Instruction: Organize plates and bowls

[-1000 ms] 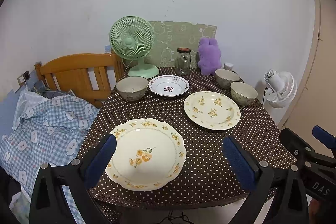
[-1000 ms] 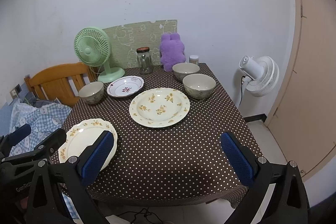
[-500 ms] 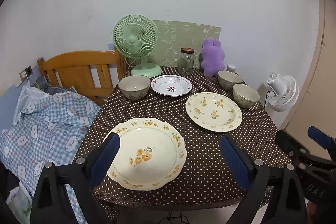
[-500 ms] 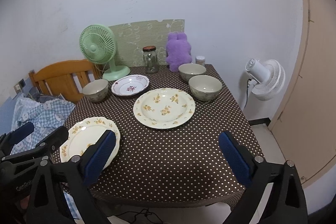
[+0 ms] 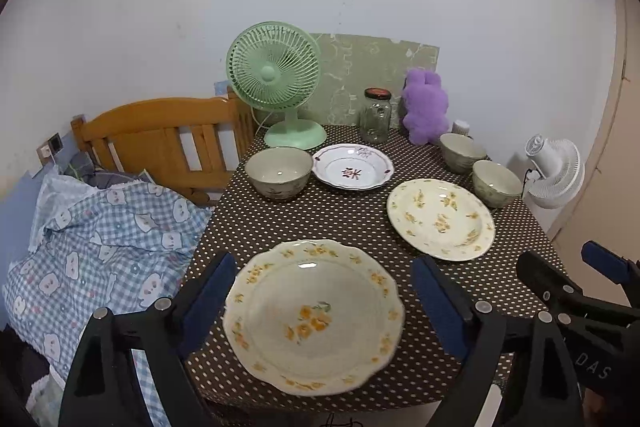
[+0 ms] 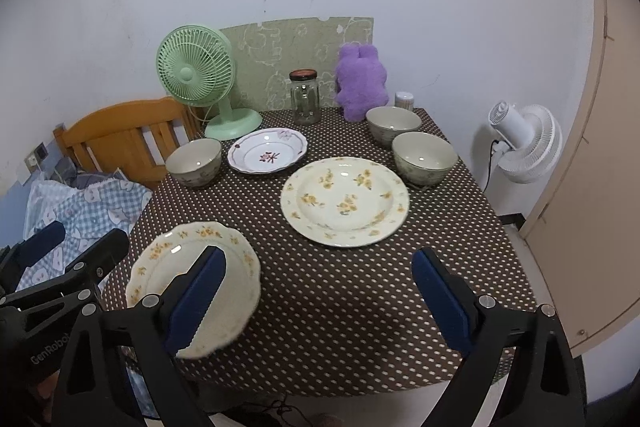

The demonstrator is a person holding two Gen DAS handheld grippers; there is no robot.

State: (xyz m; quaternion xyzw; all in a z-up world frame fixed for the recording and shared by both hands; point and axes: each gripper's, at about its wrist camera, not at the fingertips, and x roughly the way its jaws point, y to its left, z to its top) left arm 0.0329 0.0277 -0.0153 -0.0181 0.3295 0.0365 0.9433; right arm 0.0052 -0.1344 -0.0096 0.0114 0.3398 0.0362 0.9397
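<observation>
Here, nearest the cameras, both grippers hover in front of the near edge of the table (image 6: 360, 307) with its brown polka-dot cloth. The left gripper (image 5: 320, 301) has its jaws spread wide and grasps nothing — its blue pads flank the scalloped plate (image 5: 314, 315) that lies flat at the near left corner, though whether they touch it I cannot tell. The right gripper (image 6: 320, 295) is likewise released, jaws apart over bare cloth at the near edge, holding nothing.

Further in, toward the right edge, sits the yellow-flowered plate (image 6: 344, 201) (flat, well apart from the scalloped one). Just beyond it along the right edge stand two bowls — the nearer bowl (image 6: 424, 157) and the farther bowl (image 6: 394, 125), close together. Across at the left edge is a third bowl (image 6: 194, 161), with the red-patterned white plate (image 6: 267, 155) just beside it toward the middle.

Along the far edge stand a green fan (image 6: 200, 79), a glass jar (image 6: 305, 97) and a purple plush toy (image 6: 360, 83).
</observation>
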